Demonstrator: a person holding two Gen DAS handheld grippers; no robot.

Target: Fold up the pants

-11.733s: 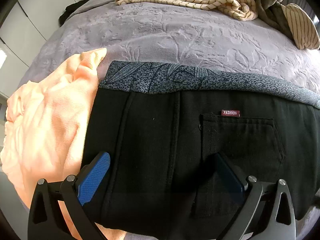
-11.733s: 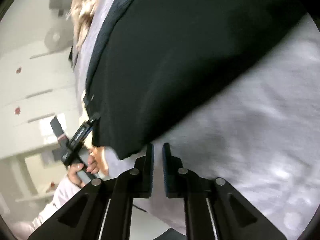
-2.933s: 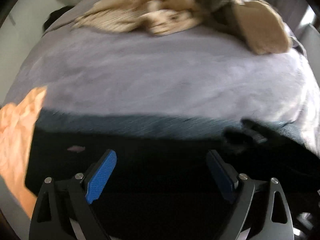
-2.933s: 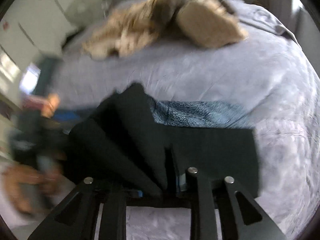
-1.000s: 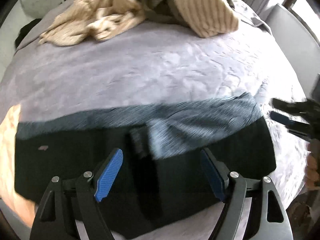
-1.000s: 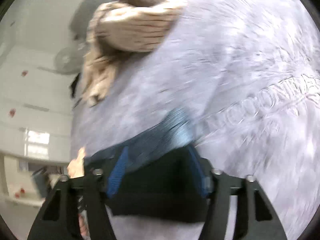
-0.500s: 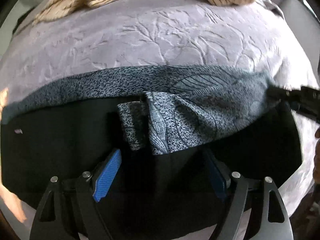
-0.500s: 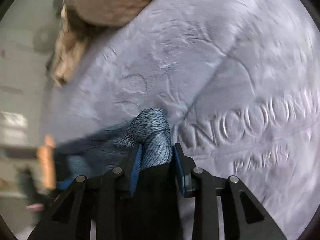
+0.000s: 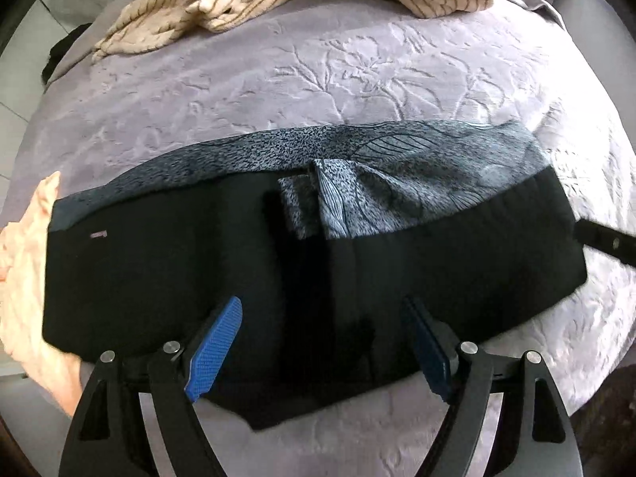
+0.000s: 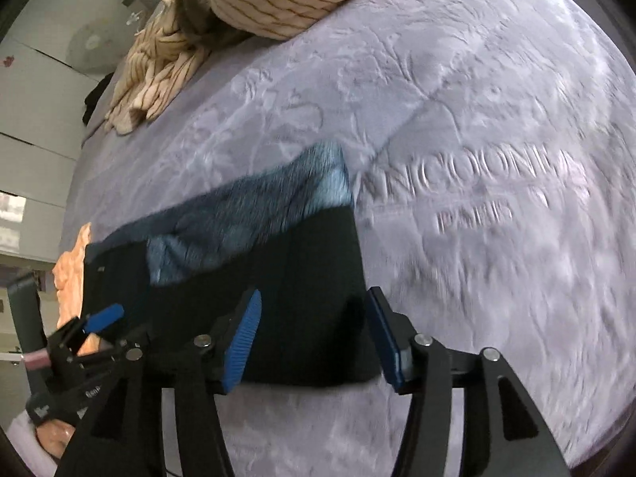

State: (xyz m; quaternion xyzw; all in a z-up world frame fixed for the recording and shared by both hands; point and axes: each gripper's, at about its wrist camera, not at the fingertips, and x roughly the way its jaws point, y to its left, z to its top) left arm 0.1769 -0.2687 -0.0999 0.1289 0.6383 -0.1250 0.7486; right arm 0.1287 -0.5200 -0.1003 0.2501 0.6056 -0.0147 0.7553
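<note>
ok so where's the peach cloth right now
In the left wrist view the peach cloth lies at the far left edge of the purple bedspread, tucked against and partly under the left end of the black pants.

Lilac embossed bedspread point(image 9: 318, 79) under black pants point(image 9: 159, 270), striped garment point(image 9: 206, 4), peach cloth point(image 9: 24, 262).
</note>
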